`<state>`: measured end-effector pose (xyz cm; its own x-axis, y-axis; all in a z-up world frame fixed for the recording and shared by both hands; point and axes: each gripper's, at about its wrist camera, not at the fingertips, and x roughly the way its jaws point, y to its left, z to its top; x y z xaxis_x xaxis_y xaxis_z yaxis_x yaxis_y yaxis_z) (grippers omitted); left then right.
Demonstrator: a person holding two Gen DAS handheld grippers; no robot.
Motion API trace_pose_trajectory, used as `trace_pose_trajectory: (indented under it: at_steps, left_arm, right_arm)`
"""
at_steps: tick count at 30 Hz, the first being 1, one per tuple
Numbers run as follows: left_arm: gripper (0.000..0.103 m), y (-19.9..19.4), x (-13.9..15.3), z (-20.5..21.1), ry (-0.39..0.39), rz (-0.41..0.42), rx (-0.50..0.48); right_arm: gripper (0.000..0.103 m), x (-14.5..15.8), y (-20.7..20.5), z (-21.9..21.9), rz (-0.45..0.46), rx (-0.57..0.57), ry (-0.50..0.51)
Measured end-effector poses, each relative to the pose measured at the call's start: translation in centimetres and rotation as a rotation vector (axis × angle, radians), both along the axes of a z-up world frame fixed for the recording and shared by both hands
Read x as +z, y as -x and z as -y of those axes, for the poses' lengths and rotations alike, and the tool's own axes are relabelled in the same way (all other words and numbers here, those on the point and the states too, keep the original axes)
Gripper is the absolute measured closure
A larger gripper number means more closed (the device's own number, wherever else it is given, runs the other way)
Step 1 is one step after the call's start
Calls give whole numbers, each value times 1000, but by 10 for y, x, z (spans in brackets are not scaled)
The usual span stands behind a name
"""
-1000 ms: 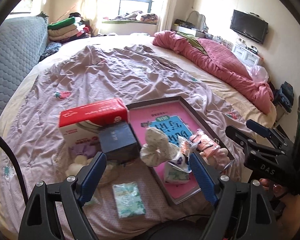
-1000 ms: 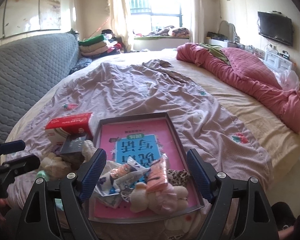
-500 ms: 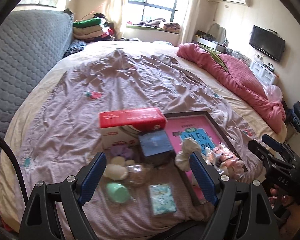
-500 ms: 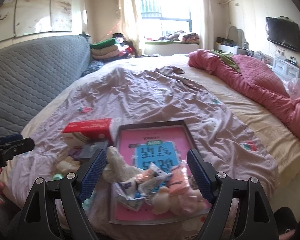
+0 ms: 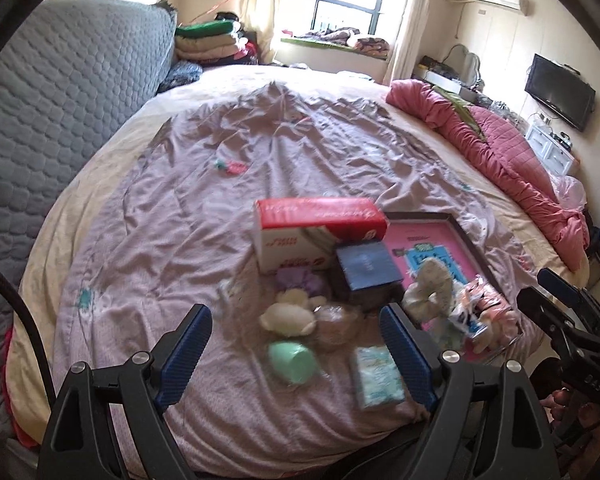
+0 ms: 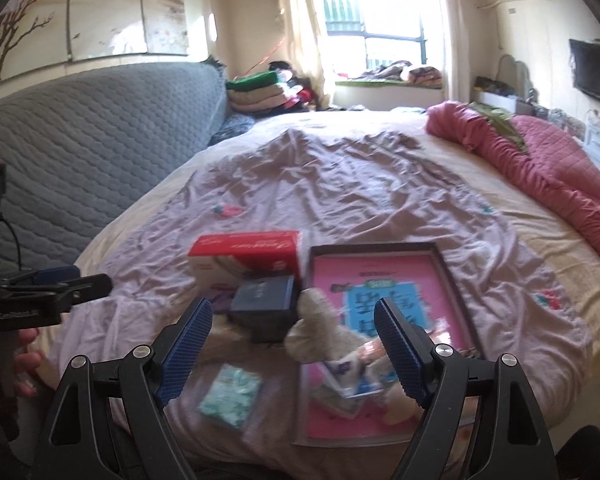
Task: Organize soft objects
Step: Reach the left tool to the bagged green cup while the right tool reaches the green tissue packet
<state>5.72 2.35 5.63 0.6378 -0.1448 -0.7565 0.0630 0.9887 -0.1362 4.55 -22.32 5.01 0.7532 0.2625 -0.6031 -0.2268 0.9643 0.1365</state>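
Note:
On the mauve bedspread lies a pink-bottomed tray (image 5: pixel 466 236) (image 6: pixel 446 258) with a cream scrunchie (image 5: pixel 430 286) (image 6: pixel 316 330) at its near left corner and packets and a plush toy (image 5: pixel 486 306) at its near end. Left of the tray lie a cream plush (image 5: pixel 288 312), a purple soft item (image 5: pixel 296 278), a mint cup (image 5: pixel 292 362) and a teal tissue pack (image 5: pixel 378 378) (image 6: pixel 232 394). My left gripper (image 5: pixel 296 342) hangs open above the cup and plush, holding nothing. My right gripper (image 6: pixel 294 344) is open and empty above the scrunchie.
A red-and-white box (image 5: pixel 320 228) (image 6: pixel 246 258) and a dark blue box (image 5: pixel 366 266) (image 6: pixel 264 306) stand behind the soft items. A grey quilted headboard (image 5: pixel 60 100) rises at left. A rolled pink duvet (image 5: pixel 512 160) lies at right. A hand (image 6: pixel 24 364) holds the other gripper.
Both grippers have drifted left across the bed. The left view now centres on the cup and plush instead of the tray, and the tissue pack has come between the right gripper's fingers. Both stay open.

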Motion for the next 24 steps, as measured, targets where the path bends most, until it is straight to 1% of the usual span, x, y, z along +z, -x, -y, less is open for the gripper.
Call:
trace_pose_trajectory:
  at_steps: [5, 9, 13, 18, 24]
  left_arm:
    - [17, -2, -17, -10, 7, -38, 10]
    - [17, -5, -32, -13, 14, -65, 12]
    - [17, -9, -51, -11, 16, -100, 7]
    - [17, -12, -69, -8, 21, -134, 7]
    - [17, -20, -95, -3, 23, -194, 2]
  right_arm:
    - [19, -16, -2, -22, -53, 49, -4]
    - [19, -37, -3, -36, -105, 78, -27]
    - [19, -59, -6, -54, -146, 103, 16]
    - [19, -89, -9, -74, -223, 153, 68]
    - [19, -115, -17, -87, -293, 167, 105]
